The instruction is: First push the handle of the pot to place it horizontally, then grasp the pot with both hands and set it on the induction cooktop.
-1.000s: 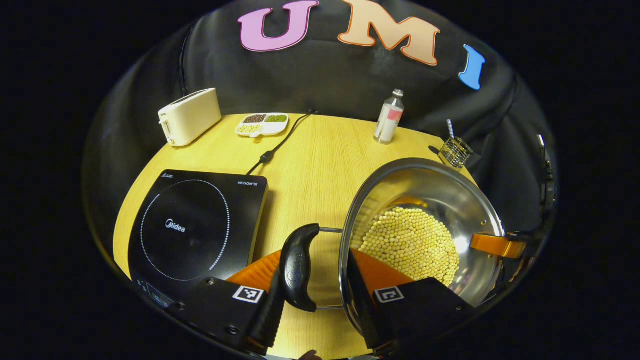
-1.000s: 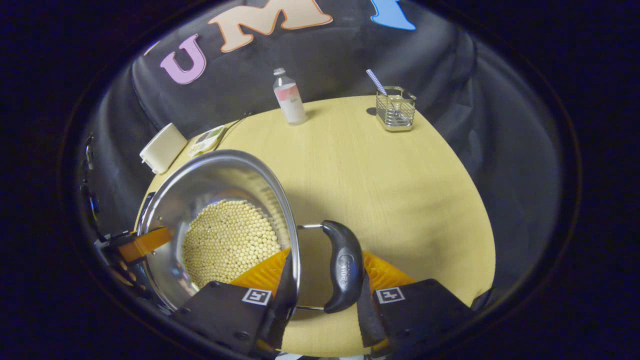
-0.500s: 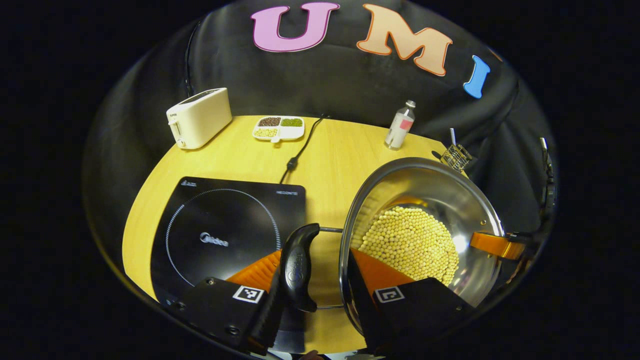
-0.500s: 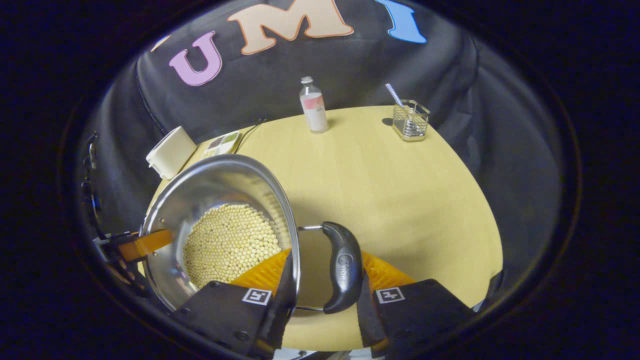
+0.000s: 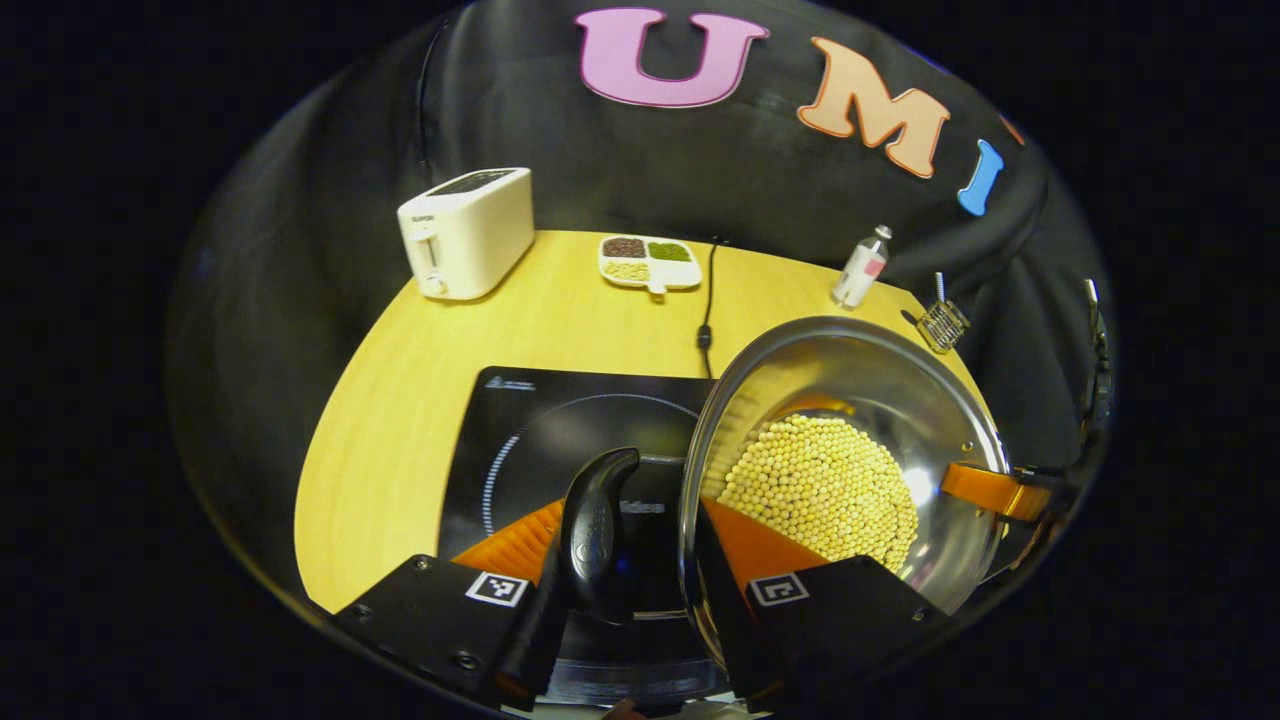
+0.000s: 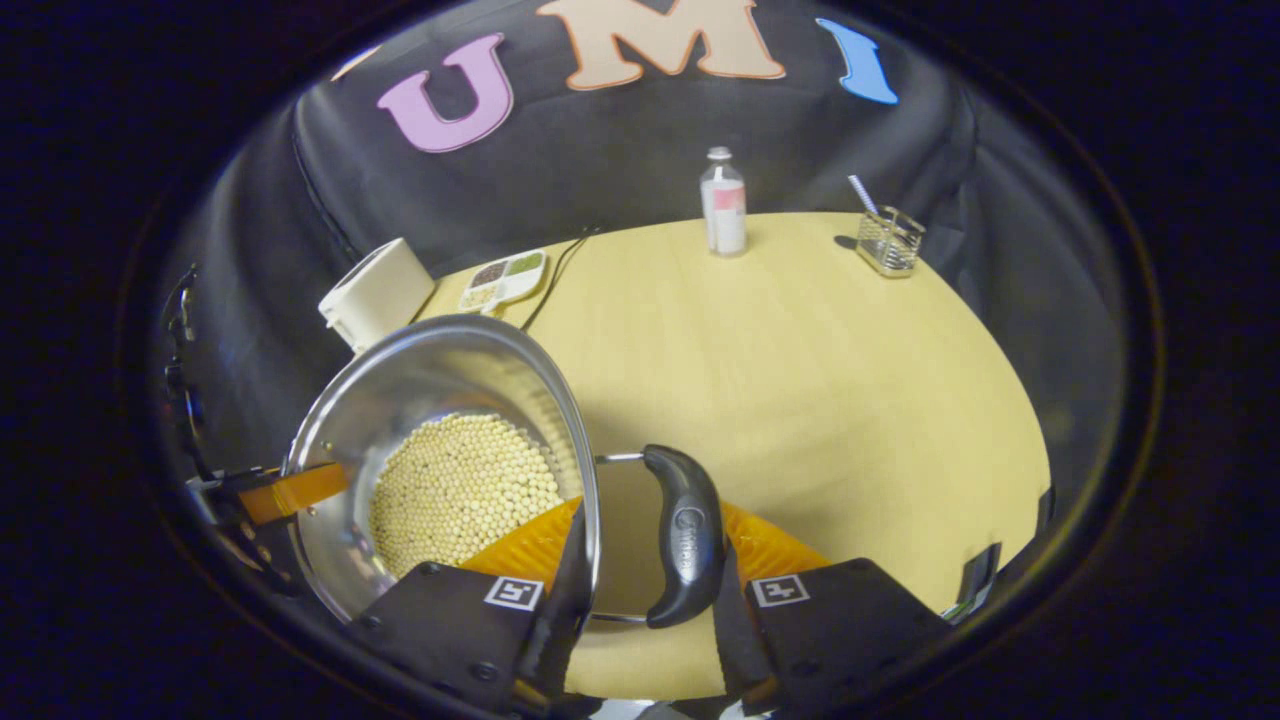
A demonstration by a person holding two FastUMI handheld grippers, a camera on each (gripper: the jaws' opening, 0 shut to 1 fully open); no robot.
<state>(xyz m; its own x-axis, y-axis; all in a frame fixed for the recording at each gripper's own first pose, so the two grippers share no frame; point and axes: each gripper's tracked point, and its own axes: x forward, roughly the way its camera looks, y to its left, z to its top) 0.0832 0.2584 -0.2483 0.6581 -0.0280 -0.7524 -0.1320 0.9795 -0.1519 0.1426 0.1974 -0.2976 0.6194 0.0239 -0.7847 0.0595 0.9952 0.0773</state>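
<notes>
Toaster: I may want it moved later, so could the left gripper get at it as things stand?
Probably not. The left gripper is shut on the pot's handle, helping carry the pot over the induction cooktop; the toaster sits far across the table.

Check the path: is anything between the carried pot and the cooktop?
Nothing visible. The steel pot of yellow beans, a handle in each tongs, hangs over the black induction cooktop; its power cord lies behind it.
</notes>
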